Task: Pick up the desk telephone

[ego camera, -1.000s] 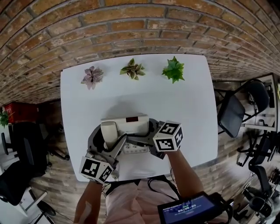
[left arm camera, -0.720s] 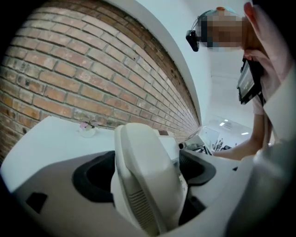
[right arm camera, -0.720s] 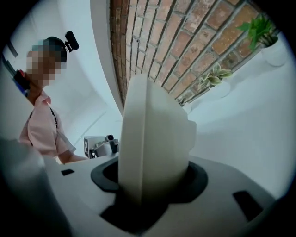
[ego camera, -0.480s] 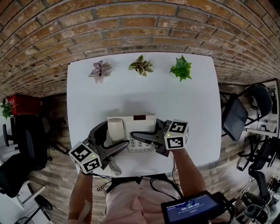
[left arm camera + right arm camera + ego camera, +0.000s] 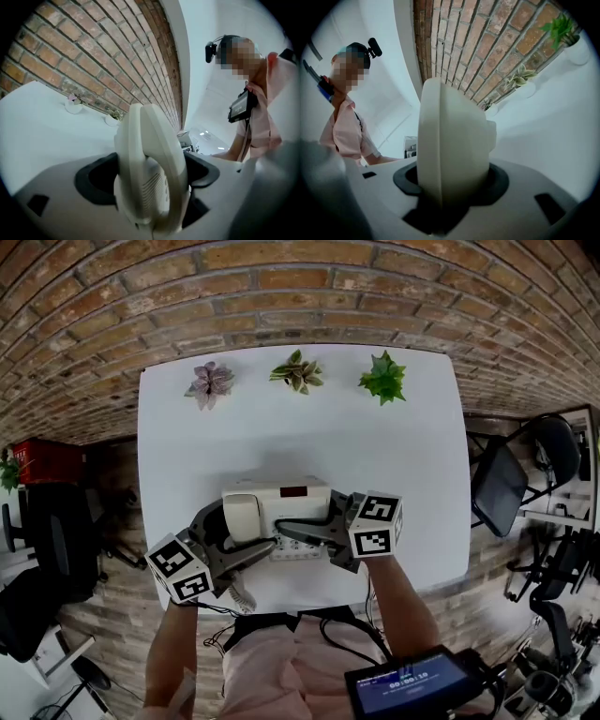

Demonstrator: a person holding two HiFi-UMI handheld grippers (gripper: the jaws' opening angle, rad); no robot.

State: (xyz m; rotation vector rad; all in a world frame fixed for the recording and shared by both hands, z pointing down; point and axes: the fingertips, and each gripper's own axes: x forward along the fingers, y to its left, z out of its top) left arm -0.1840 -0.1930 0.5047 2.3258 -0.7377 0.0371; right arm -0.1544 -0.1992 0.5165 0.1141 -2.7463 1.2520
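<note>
Containers first: three small round white pots (image 5: 577,52) sit in a row on the flat white counter (image 5: 394,446), right up against the rough red brick wall (image 5: 281,287). One holds a pinkish-purple leafy plant (image 5: 210,382), the middle one a striped green-and-cream plant (image 5: 296,371), and the last a spiky bright green plant (image 5: 382,377).

The boxy cream plastic desk telephone (image 5: 292,495) is on the same counter, well away from the wall, near the counter's far edge. It's smooth and glossy with a small dark display window on top. The rounded handset (image 5: 246,517) lies in its cradle, with slotted grille lines at one end, and a coiled cord (image 5: 242,594) hangs on the side away from the wall.

The left claw (image 5: 149,178) has just been opening and stands spread wide with the handset between its black pads — I can't see them pinching it. The right claw (image 5: 451,180) has just been closing and is now clamped on the telephone's curved cream body.
</note>
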